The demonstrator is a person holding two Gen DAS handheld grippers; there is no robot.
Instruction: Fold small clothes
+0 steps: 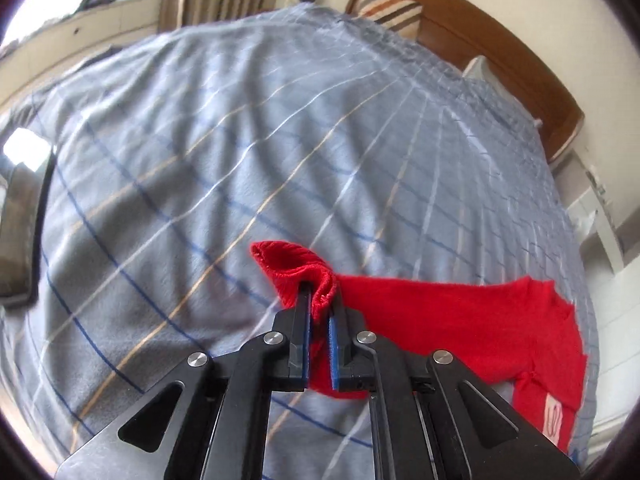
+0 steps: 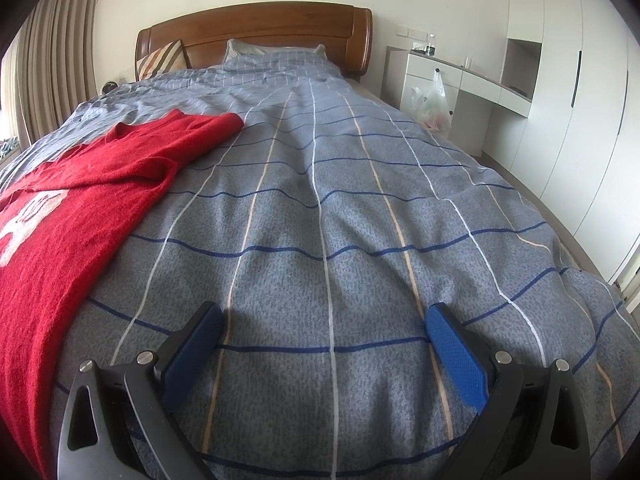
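Note:
A small red knitted sweater (image 1: 460, 328) lies on the grey-blue checked bedcover (image 1: 240, 160). My left gripper (image 1: 320, 296) is shut on a ribbed edge of the sweater and holds that edge bunched up above the cover. In the right wrist view the sweater (image 2: 80, 200) lies spread at the left, with a white print on it and one sleeve reaching toward the headboard. My right gripper (image 2: 324, 316) is open and empty, low over the bare bedcover (image 2: 340, 200), to the right of the sweater.
A wooden headboard (image 2: 256, 28) with pillows stands at the far end of the bed. A white desk (image 2: 460, 76) with a hanging plastic bag (image 2: 432, 104) and wardrobes stand to the right. Curtains (image 2: 52, 60) hang at the left. A dark object (image 1: 20, 232) lies at the bed's edge.

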